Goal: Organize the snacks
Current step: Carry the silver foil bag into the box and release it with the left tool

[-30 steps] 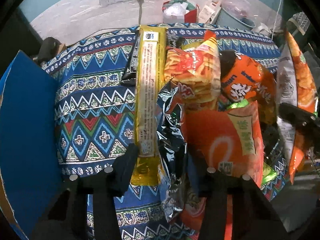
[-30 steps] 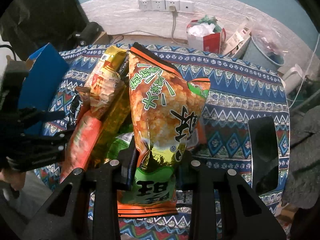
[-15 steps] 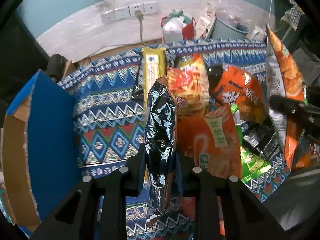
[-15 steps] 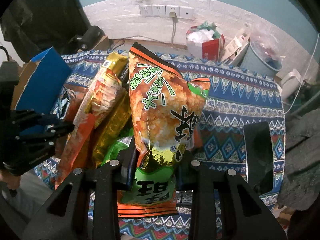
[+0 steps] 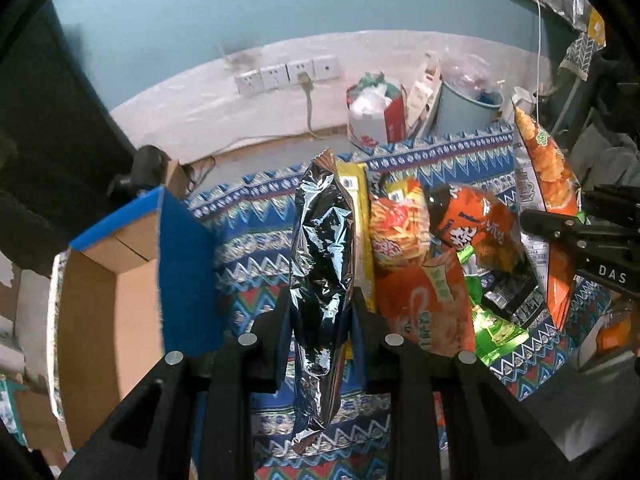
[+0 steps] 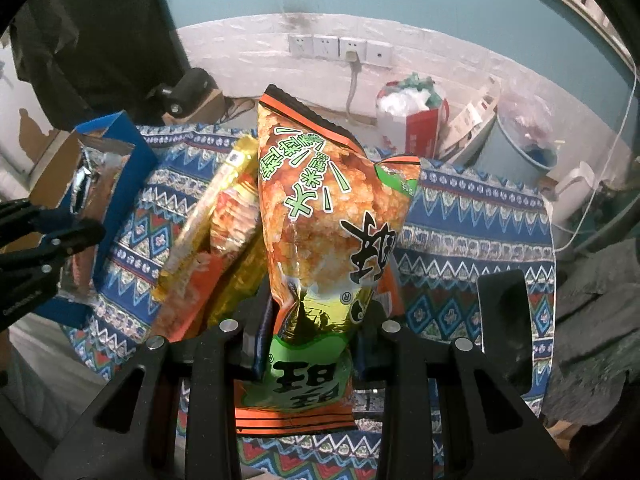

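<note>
My left gripper (image 5: 320,308) is shut on a silver foil snack bag (image 5: 320,236), which hangs upright above the patterned cloth (image 5: 248,236). Left of it an open cardboard box with blue outer sides (image 5: 184,264) stands. Several snack bags lie piled on the cloth: a long yellow packet (image 5: 357,200), a red fries bag (image 5: 396,224) and orange bags (image 5: 476,224). My right gripper (image 6: 316,320) is shut on the lower part of an orange and green rice cracker bag (image 6: 332,220), held upright above the pile. In the right wrist view the left gripper (image 6: 90,230) shows with the silver bag (image 6: 86,184) beside the box (image 6: 132,160).
A flat black object (image 6: 504,312) lies on the cloth at the right. Behind the cloth are wall sockets (image 6: 340,48), a red and white bag (image 6: 412,116) and a pale blue bin (image 6: 520,152). A dark cloth (image 6: 592,320) lies at the far right.
My left gripper closed on the silver bag and lifted it off the pile, upright, nearer the box. The right gripper rose a little with its bag.
</note>
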Demonstrator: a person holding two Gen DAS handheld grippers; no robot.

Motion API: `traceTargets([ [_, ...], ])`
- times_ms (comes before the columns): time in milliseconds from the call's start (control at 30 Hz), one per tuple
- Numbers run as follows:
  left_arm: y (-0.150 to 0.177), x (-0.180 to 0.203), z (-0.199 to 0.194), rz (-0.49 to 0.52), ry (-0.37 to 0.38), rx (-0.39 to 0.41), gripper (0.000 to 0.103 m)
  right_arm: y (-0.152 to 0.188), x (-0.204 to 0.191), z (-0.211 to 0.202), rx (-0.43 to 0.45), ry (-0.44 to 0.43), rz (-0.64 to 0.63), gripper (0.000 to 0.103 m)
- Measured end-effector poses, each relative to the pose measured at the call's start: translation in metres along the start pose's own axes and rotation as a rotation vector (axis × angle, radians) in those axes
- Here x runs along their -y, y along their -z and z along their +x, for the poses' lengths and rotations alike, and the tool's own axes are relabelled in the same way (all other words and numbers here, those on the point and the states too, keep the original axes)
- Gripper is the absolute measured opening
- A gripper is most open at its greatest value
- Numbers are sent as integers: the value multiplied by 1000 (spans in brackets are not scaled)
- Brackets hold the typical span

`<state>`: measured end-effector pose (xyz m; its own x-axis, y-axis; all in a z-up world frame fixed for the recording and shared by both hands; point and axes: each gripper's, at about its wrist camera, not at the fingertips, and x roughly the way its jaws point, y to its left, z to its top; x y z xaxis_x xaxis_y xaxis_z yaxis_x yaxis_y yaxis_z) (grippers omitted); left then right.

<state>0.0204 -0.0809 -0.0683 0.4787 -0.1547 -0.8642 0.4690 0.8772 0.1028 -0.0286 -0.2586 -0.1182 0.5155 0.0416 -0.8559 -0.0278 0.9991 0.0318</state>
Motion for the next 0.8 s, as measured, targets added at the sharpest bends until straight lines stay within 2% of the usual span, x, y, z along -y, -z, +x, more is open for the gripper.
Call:
traceTargets([
  [333, 1, -23, -26, -20, -17, 61, 26, -20, -24, -16, 45, -20, -27, 30],
  [800, 13, -79, -48, -110, -72, 106, 26, -47, -76, -17, 67, -67, -85, 30],
])
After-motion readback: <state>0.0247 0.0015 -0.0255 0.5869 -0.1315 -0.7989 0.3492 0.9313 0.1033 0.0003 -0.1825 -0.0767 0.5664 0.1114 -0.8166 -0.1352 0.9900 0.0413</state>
